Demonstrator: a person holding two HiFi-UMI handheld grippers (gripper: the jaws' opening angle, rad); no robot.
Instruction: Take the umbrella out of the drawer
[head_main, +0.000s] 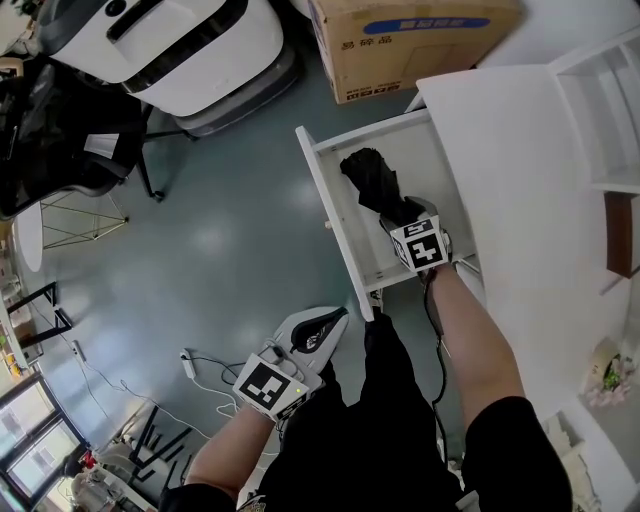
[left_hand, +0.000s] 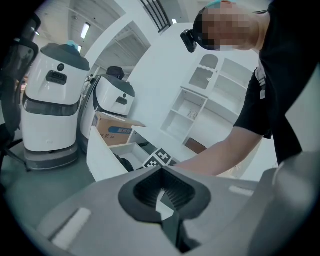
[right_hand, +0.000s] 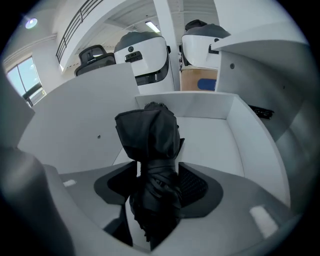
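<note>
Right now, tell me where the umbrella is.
The black umbrella lies in the open white drawer, upper right of the head view, between the parted jaws of the right hand-held gripper.

Only one print can be read: the blue characters 易碎品 on the side of the cardboard box, near that side's left edge. Above them, a blue oval holds white characters too small for you to make out, and the blue print at the side's lower left corner is blurred. The cubes on your left gripper and right gripper carry black-and-white square patterns, not letters.
</note>
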